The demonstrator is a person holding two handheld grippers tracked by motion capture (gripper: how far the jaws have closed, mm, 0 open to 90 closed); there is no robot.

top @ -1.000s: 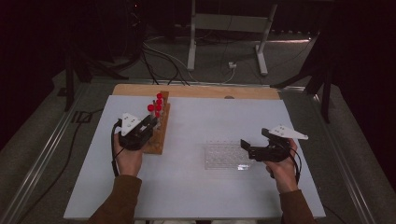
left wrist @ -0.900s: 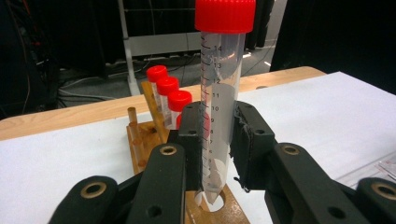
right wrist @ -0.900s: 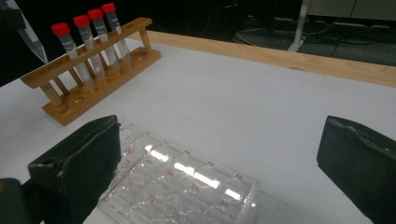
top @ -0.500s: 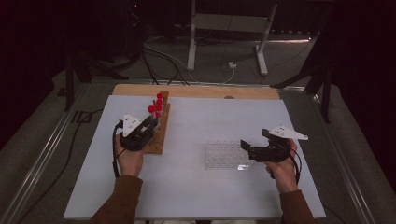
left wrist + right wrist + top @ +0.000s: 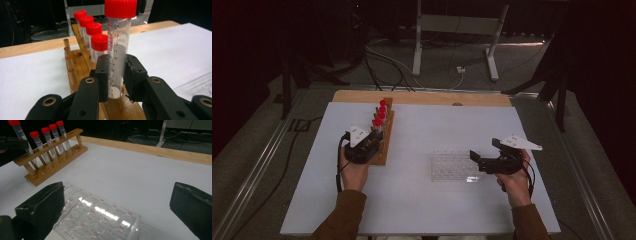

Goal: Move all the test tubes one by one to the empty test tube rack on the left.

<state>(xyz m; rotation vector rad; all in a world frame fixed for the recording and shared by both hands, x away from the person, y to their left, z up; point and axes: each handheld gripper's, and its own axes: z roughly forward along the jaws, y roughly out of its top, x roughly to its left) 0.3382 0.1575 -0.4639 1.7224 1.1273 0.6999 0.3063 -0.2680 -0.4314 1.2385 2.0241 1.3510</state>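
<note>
A clear tube with a red cap (image 5: 117, 50) stands upright between the jaws of my left gripper (image 5: 117, 75), which is shut on it over the near end of a wooden rack (image 5: 80, 67). Several more red-capped tubes (image 5: 99, 45) stand in the rack behind it. In the high view the left gripper (image 5: 374, 137) sits at the rack (image 5: 387, 131) on the left of the table. My right gripper (image 5: 475, 159) stands open at the right edge of a clear well plate (image 5: 452, 166). Its wide jaws straddle the plate (image 5: 97, 220) without touching it.
The white table top (image 5: 437, 125) has a wooden strip (image 5: 422, 97) along its far edge. Cables and a metal stand base (image 5: 452, 30) lie on the floor beyond. From the right gripper view the rack (image 5: 50, 173) stands far left, with the held tube (image 5: 21, 135) raised above it.
</note>
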